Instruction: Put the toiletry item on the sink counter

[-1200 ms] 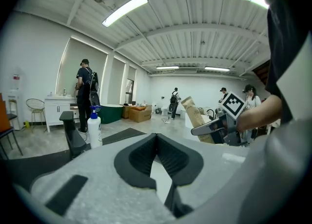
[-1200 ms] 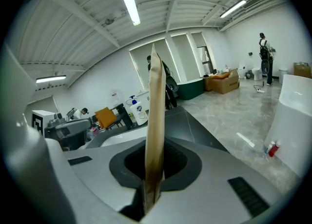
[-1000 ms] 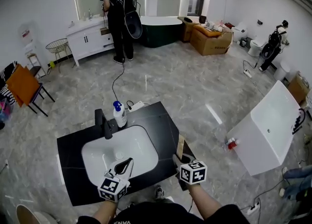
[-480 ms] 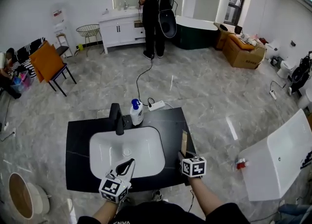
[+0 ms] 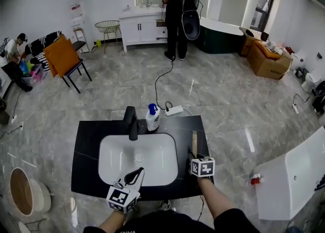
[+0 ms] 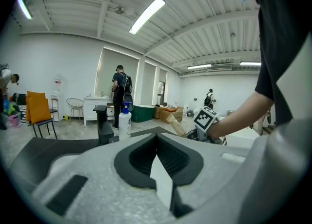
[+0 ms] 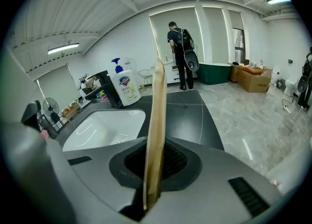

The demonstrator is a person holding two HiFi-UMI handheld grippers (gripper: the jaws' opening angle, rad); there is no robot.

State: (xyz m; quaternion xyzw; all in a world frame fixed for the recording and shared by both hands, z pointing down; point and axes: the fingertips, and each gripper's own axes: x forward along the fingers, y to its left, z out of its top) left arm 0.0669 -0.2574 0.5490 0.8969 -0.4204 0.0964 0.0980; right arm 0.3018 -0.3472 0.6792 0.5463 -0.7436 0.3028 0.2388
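A flat tan strip, the toiletry item (image 5: 194,143), stands upright in my right gripper (image 5: 195,157), which is shut on its lower end. It hangs over the right part of the black sink counter (image 5: 89,135), right of the white basin (image 5: 152,151). In the right gripper view the strip (image 7: 157,120) rises from between the jaws of that gripper (image 7: 153,189). My left gripper (image 5: 136,172) is shut and holds nothing, at the basin's front rim. In the left gripper view its closed jaws (image 6: 158,169) fill the foreground.
A black faucet (image 5: 131,123) and a white soap bottle with a blue pump (image 5: 152,118) stand at the back of the counter. A power strip (image 5: 173,110) lies on the floor behind. A person with a backpack (image 5: 177,13) stands far off at a white vanity.
The head view has swung round, so the counter now sits square in front. The right gripper still holds the strip over the counter's right side. The left gripper has barely moved.
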